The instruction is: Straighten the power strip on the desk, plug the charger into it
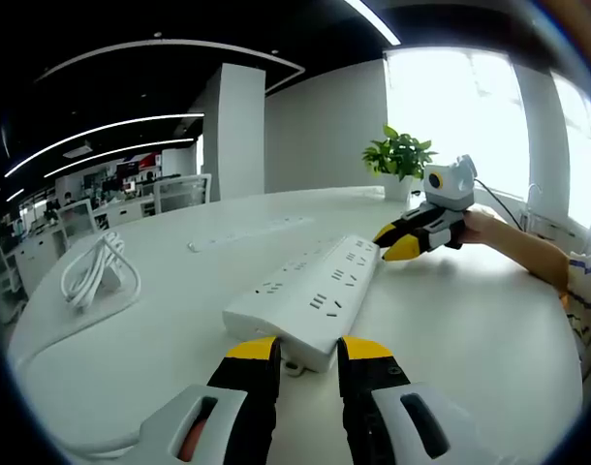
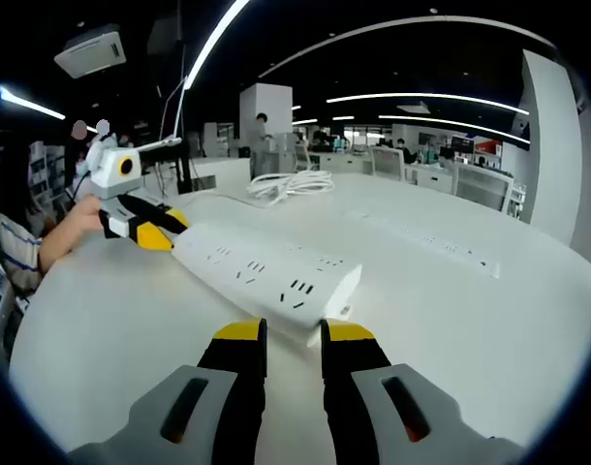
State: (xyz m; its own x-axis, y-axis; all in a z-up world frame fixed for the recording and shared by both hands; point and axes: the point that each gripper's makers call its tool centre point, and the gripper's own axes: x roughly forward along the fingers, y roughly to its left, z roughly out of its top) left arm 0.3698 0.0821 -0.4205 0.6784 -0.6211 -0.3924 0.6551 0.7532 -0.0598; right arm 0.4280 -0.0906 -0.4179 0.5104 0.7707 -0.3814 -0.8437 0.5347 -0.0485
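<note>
Strip [image 1: 308, 294] lies white and long across the middle of the left gripper view, slanting from lower centre up to the right on the white desk [image 1: 470, 329]; in the right gripper view the strip [image 2: 266, 274] runs from centre right up toward the left. The left gripper [image 1: 306, 351] rises from the bottom of its view, its yellow-tipped jaws a narrow gap apart, just at the strip's near end, pinching nothing. The right gripper [image 2: 291, 332] stands likewise at the strip's opposite end, jaws slightly parted and empty. Each gripper appears in the other's view at the strip's far end: the right gripper [image 1: 397, 244] at centre right, the left gripper [image 2: 160, 231] at left. A coiled white cable [image 1: 94, 271] lies at left, and a second strip [image 1: 247, 233] beyond. A potted plant [image 1: 400, 160] stands at upper right.
</note>
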